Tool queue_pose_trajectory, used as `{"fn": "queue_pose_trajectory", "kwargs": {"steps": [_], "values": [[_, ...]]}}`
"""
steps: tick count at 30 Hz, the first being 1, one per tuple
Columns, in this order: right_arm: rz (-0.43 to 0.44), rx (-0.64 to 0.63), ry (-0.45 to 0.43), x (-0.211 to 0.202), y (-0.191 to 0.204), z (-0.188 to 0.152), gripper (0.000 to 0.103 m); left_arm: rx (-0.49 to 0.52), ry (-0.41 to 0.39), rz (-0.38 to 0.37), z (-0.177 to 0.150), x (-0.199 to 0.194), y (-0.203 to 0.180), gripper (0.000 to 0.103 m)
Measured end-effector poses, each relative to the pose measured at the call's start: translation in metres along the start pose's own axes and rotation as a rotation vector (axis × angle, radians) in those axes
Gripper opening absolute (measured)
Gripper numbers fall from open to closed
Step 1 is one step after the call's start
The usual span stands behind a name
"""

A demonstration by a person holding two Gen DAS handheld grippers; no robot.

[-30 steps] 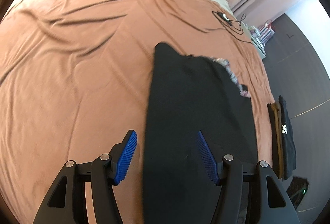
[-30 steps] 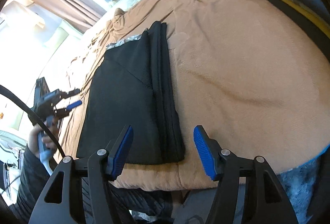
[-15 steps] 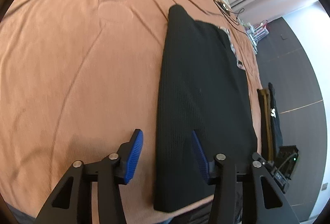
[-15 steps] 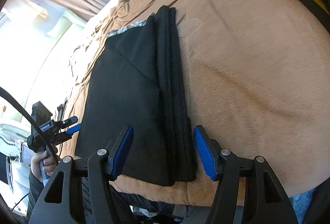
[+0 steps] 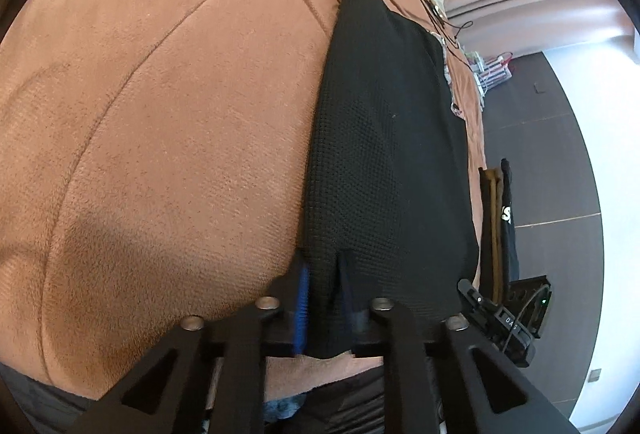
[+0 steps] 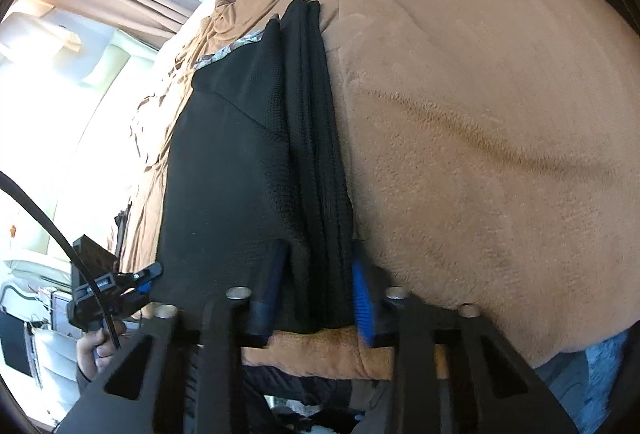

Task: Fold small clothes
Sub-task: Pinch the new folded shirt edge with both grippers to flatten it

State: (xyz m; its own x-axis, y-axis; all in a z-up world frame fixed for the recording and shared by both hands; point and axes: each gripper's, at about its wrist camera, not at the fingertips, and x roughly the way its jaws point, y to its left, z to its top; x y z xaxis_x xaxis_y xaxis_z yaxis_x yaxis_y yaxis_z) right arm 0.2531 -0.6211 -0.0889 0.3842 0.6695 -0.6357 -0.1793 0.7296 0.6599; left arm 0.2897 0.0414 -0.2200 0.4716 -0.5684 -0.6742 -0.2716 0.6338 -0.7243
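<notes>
Blue pads of the left gripper (image 5: 324, 298) have just been closing and now pinch the near left corner of the black garment (image 5: 384, 162), cloth bunched between them. This garment lies folded lengthwise on the brown blanket (image 5: 168, 122), its near end at the bed edge, a patterned trim at its far end. The right gripper (image 6: 318, 294) has likewise just been closing and clamps the stacked folds along the garment's right edge at the near end. In the left view, a pile of folded clothes (image 5: 500, 218) sits right of the garment; its top black piece bears white lettering, seemingly an "S", too cramped to read. Small pale letters on the black handle at far right stay unclear.
</notes>
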Motion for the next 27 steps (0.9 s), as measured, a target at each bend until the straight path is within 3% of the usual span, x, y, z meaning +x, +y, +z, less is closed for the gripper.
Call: {"fn": "queue_pose_trajectory", "kwargs": {"steps": [14,27], "values": [[0.036,-0.065,0.006,0.007,0.038,-0.022,0.011,0.052,-0.088,0.013,0.013,-0.060,-0.006,0.006],[-0.047,-0.062,-0.012,0.019,0.035,-0.028,0.011,0.094,-0.029,0.104,0.003,-0.035,-0.011,0.007]]}}
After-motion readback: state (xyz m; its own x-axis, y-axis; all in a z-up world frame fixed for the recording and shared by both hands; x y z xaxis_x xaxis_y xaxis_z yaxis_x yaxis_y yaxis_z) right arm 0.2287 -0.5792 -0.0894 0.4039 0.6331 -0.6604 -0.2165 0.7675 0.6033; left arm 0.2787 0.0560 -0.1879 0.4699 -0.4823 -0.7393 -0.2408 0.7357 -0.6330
